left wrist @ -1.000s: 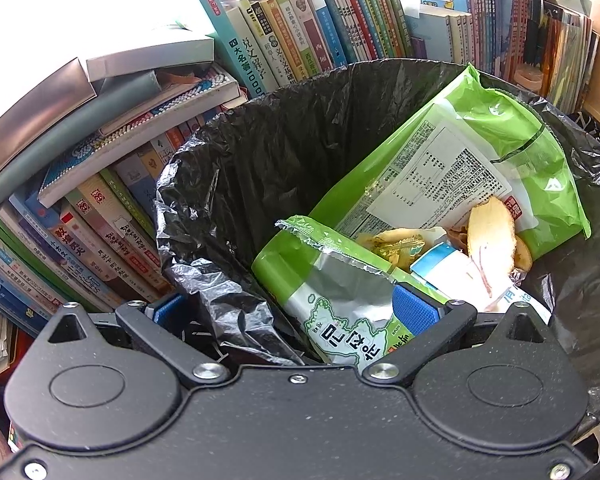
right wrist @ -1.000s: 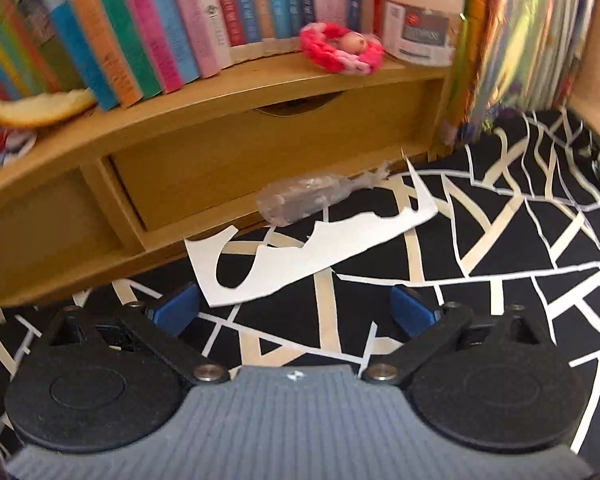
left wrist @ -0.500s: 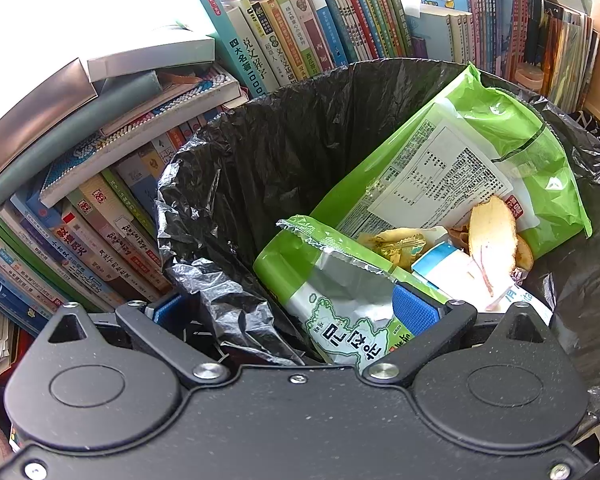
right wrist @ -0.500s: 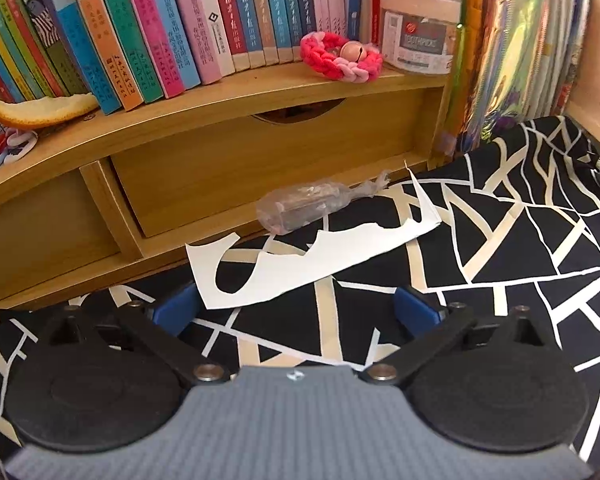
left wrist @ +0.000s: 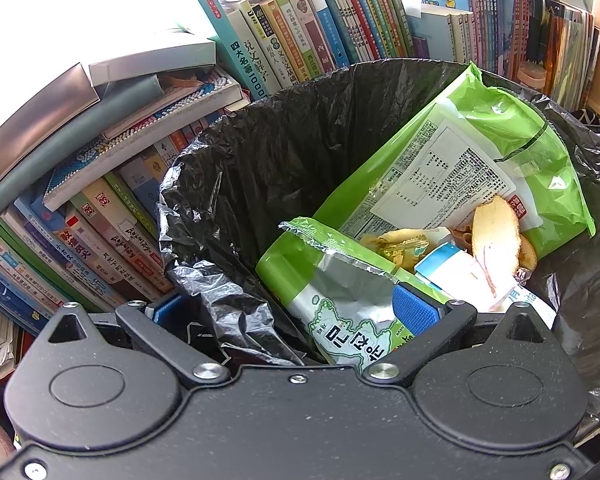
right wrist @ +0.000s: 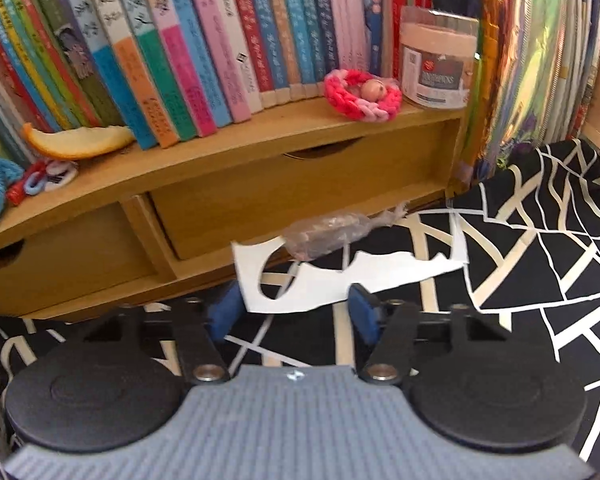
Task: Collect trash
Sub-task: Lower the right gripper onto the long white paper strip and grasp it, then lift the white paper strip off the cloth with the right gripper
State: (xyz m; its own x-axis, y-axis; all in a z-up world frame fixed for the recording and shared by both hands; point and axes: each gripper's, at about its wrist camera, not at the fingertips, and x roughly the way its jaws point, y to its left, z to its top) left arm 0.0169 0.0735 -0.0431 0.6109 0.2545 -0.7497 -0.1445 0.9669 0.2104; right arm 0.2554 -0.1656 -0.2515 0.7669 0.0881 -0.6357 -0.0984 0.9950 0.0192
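Left wrist: left gripper [left wrist: 292, 308] spread wide over the bin liner [left wrist: 300, 128] rim, gripping nothing I can see; green wrappers [left wrist: 480, 160] just ahead.
Right wrist: right gripper [right wrist: 294, 312] closing, paper scrap [right wrist: 324, 284] edge between the pads [right wrist: 362, 310], no pinch yet.
Tip: I'd bite deeper, it's floppy.
Next up: clear wrapper [right wrist: 328, 234] just beyond.

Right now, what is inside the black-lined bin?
In the bin: a large green packet, a smaller opened green packet, a fruit peel and a blue-white carton. Anything beneath is covered.
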